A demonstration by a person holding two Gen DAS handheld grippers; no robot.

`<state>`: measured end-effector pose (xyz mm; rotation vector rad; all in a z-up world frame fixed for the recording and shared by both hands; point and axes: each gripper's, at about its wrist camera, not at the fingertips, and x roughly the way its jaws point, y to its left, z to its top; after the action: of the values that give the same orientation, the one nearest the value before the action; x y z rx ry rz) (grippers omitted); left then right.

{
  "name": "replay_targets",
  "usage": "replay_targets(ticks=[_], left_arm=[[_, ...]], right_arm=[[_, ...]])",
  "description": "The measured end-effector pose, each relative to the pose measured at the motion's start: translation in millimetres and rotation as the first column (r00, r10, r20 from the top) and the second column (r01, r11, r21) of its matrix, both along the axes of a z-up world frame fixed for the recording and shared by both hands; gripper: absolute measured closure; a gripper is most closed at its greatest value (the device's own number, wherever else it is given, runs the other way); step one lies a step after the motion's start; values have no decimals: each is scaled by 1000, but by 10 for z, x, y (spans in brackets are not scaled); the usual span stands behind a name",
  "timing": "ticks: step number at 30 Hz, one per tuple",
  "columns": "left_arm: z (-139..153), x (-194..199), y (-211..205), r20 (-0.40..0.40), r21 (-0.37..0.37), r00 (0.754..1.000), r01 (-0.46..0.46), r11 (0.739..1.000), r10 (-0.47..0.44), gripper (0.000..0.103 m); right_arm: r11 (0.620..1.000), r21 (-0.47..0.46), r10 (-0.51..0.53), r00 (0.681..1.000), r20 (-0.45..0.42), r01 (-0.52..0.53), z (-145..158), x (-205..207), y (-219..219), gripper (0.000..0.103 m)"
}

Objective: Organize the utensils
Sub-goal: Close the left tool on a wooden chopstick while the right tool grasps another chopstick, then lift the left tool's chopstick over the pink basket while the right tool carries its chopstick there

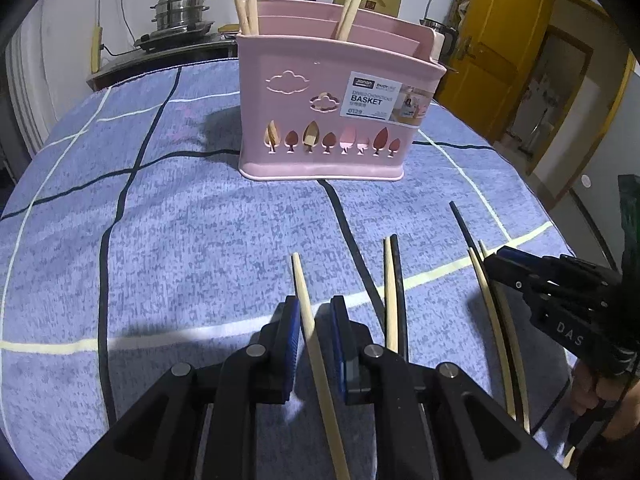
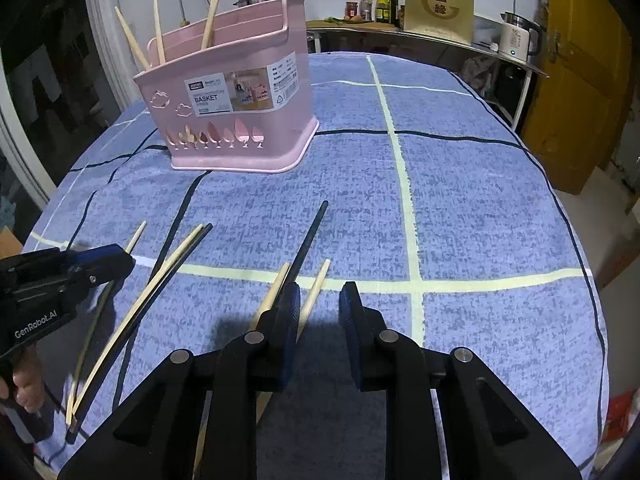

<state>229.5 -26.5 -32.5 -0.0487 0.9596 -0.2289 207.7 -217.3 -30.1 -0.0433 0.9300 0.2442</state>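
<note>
Two grippers at pick-up. Left gripper is slightly open astride a chopstick, apparently unclamped. Right gripper is open and empty. Basket stands ahead, well apart. Next: clamp, lift.

The pink basket has cloud and leaf cut-outs and a white label with dark lettering. Pale wooden chopsticks stand in it. The counter wears a mottled blue cloth crossed by a grid of cream and black lines. On it lie a pale chopstick, a cream and black pair side by side, and a black chopstick. The left claw and right claw are black with blue pads. The door is yellow.
</note>
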Motion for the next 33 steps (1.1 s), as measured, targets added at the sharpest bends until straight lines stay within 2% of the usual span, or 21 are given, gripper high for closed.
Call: replay_targets(ticks=[5, 7, 10, 14, 18, 33], left_arm=[[-9, 69, -95, 12, 54, 1000, 2, 999, -3, 88], [-13, 82, -125, 16, 75, 1000, 3, 997, -4, 89], [-9, 109, -140, 18, 101, 1000, -1, 995, -1, 96], [11, 136, -113, 6, 85, 1000, 6, 996, -6, 97], [98, 112, -100, 27, 68, 1000, 12, 998, -14, 97], [1024, -68, 67, 193, 9, 980, 38, 999, -39, 97]], right_arm=[[1000, -16, 5, 1000, 1, -5, -2, 50, 43, 94], [1000, -22, 7, 1000, 1, -7, 4, 55, 49, 95], [1000, -10, 5, 1000, -1, -5, 9, 69, 51, 97], [1000, 17, 6, 1000, -1, -6, 45, 79, 18, 98], [999, 43, 15, 1000, 23, -16, 147, 66, -16, 98], [993, 98, 40, 981, 192, -59, 925, -17, -71, 98]])
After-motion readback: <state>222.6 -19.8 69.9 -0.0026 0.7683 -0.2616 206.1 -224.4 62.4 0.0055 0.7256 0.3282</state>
